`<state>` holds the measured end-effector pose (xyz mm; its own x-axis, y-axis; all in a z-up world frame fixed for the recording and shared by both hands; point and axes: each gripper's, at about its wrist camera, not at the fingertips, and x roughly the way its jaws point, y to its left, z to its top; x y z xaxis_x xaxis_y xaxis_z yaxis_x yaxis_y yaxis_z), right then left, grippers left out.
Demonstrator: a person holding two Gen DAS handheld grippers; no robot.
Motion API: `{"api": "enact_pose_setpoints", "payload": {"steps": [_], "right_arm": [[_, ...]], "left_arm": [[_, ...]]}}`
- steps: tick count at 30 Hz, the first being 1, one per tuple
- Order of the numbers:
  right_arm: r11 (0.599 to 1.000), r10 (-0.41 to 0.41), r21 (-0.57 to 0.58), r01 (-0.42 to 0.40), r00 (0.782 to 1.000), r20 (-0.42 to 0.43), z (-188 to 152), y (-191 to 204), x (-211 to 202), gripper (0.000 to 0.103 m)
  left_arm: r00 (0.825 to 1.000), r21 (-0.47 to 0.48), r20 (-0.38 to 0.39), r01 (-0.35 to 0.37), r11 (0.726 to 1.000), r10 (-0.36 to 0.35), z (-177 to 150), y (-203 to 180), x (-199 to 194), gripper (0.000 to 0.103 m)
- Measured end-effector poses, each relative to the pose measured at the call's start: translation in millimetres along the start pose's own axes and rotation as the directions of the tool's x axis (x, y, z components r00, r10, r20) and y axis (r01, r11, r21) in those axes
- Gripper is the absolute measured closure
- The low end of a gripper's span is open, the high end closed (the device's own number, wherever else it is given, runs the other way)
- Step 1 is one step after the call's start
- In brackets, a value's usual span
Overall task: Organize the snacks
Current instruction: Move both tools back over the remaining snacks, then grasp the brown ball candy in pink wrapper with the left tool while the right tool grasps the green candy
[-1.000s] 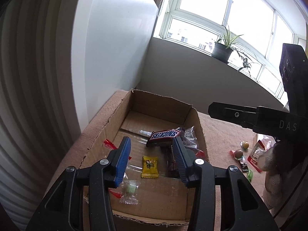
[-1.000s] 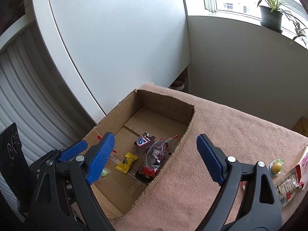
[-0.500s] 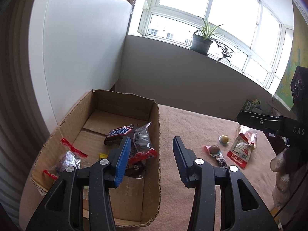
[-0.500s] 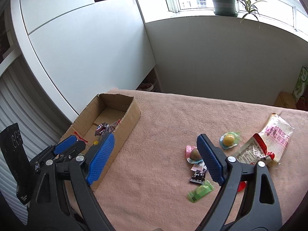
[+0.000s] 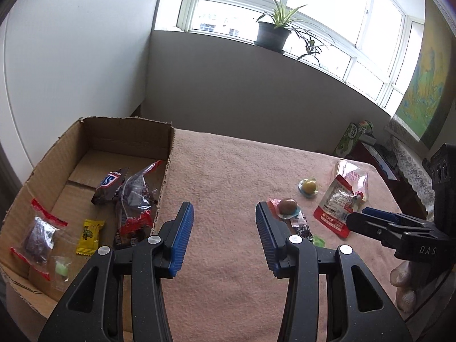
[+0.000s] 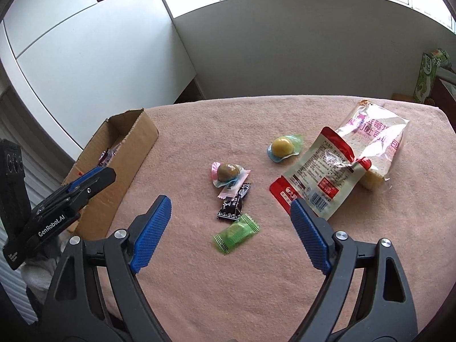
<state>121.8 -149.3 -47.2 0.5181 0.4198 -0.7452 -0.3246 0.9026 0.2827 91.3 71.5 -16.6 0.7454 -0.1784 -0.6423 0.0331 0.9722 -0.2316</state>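
A cardboard box (image 5: 168,154) (image 6: 134,154) at the table's left holds a Snickers bar (image 5: 109,183), a clear bag with red seal (image 5: 135,202), a yellow candy (image 5: 89,235) and other small packets. On the pink cloth lie a green candy (image 6: 236,232), a black wrapper (image 6: 233,205), a brown jelly cup (image 6: 228,172), a yellow jelly cup (image 6: 282,146), a red-and-white pouch (image 6: 319,171) and a bread pack (image 6: 379,139). My left gripper (image 5: 225,239) is open and empty, just right of the box. My right gripper (image 6: 230,236) is open and empty, over the green candy.
The pink cloth covers the table (image 6: 228,285). A white cabinet wall (image 5: 71,57) stands behind the box. A green carton (image 6: 427,77) stands past the table's far right edge. A potted plant (image 5: 273,34) sits on the windowsill.
Both grippers have swung right, away from the box toward the loose snacks. The right gripper has come down over the green candy. Both stay open and empty.
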Motion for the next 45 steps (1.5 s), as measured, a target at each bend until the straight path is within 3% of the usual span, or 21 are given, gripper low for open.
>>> {"api": "enact_pose_setpoints", "payload": {"steps": [3,11,15,18,22,30,33,37,45], "right_arm": [[1.000,-0.006,-0.021,0.005,0.999,-0.043,-12,-1,16,0.033],[0.999,-0.013,-0.053,0.010,0.998,-0.063,-21,-3,36,0.033],[0.998,-0.014,-0.067,0.009,0.998,-0.061,-21,-4,38,0.033],[0.998,-0.010,-0.069,0.005,0.998,-0.065,-21,-4,42,0.035],[0.995,-0.024,-0.096,0.018,0.998,-0.064,-22,1,45,0.039],[0.991,-0.058,-0.127,0.049,0.996,-0.070,-18,7,53,0.043],[0.987,-0.079,-0.146,0.068,0.994,-0.071,-17,10,56,0.045],[0.977,-0.120,-0.183,0.107,0.991,-0.064,-18,16,58,0.052],[0.973,-0.138,-0.196,0.125,0.989,-0.054,-20,10,54,0.075]], "left_arm": [[0.998,-0.018,-0.049,0.033,0.999,-0.034,4,-4,18,0.059],[0.981,0.019,-0.163,0.110,0.994,-0.106,9,-39,66,0.059],[0.974,0.069,-0.203,0.120,0.990,-0.104,9,-59,87,0.059],[0.974,0.110,-0.211,0.103,0.989,-0.078,7,-70,97,0.049],[0.976,0.158,-0.214,0.078,0.984,-0.043,5,-81,105,0.049],[0.969,0.167,-0.245,0.075,0.983,-0.032,3,-84,119,0.049],[0.967,0.150,-0.251,0.081,0.985,-0.042,4,-79,120,0.055],[0.967,0.139,-0.252,0.070,0.988,-0.033,5,-73,122,0.070],[0.969,0.123,-0.246,0.064,0.990,-0.033,5,-65,118,0.072]]}}
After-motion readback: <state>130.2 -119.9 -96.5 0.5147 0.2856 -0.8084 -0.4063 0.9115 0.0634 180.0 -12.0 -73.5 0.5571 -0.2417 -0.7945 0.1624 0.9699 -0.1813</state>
